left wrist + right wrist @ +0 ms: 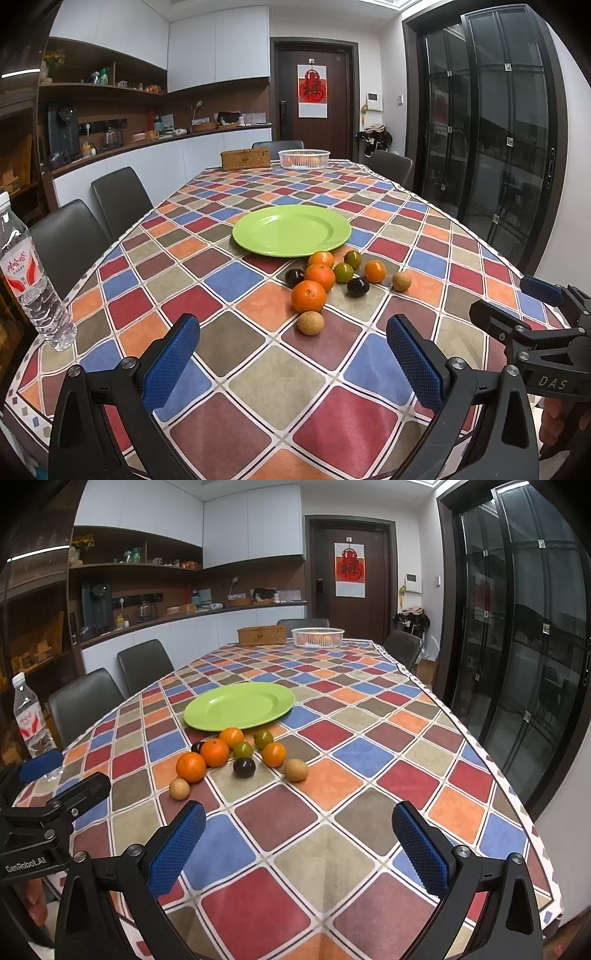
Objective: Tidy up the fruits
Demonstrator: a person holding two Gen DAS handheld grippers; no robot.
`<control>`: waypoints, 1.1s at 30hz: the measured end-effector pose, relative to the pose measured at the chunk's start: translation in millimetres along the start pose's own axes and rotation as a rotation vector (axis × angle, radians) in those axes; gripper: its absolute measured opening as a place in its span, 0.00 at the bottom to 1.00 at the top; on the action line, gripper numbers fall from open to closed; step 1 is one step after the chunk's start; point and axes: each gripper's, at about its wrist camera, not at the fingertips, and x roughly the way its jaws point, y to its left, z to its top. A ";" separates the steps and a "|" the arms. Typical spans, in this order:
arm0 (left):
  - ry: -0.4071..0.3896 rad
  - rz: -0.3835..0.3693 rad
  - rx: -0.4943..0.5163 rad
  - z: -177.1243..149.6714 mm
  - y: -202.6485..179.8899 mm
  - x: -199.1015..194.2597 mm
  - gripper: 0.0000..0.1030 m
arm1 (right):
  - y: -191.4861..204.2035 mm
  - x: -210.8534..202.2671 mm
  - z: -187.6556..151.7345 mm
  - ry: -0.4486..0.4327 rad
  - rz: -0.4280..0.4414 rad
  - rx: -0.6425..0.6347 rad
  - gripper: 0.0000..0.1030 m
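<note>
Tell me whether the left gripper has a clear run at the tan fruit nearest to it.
Probably yes. The left gripper has its jaws wide open and the nearest tan fruit lies just ahead on bare tablecloth. Only the orange behind it sits close, perhaps touching.

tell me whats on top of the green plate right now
Nothing shows on the green plate; its top is bare in both views. The fruits all lie on the tablecloth in front of it. What is under the plate is hidden.

Black claw (291,363), blue dimpled pads (170,365)
</note>
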 end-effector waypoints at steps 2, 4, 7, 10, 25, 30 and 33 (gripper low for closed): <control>0.006 -0.002 0.001 -1.9 -1.5 2.4 1.00 | -1.4 2.4 -1.0 0.010 -0.001 0.003 0.99; 0.013 -0.003 0.004 -2.7 -2.2 5.1 1.00 | -3.4 5.5 -2.2 0.021 0.001 0.008 0.99; 0.030 -0.003 0.006 -3.9 -2.7 11.2 1.00 | -4.8 10.5 -3.9 0.037 -0.002 0.010 0.99; 0.053 0.003 0.011 -4.9 -3.4 20.6 1.00 | -6.3 17.6 -5.6 0.052 -0.015 0.007 0.99; 0.158 0.023 0.027 6.4 -0.4 69.4 0.96 | -7.3 66.1 8.1 0.162 -0.017 -0.009 0.99; 0.209 0.015 0.038 7.9 -1.0 83.8 0.87 | -6.9 83.3 16.5 0.193 -0.019 -0.027 0.98; 0.243 -0.007 0.038 7.1 -1.6 91.3 0.83 | -6.3 92.2 22.0 0.205 -0.016 -0.040 0.97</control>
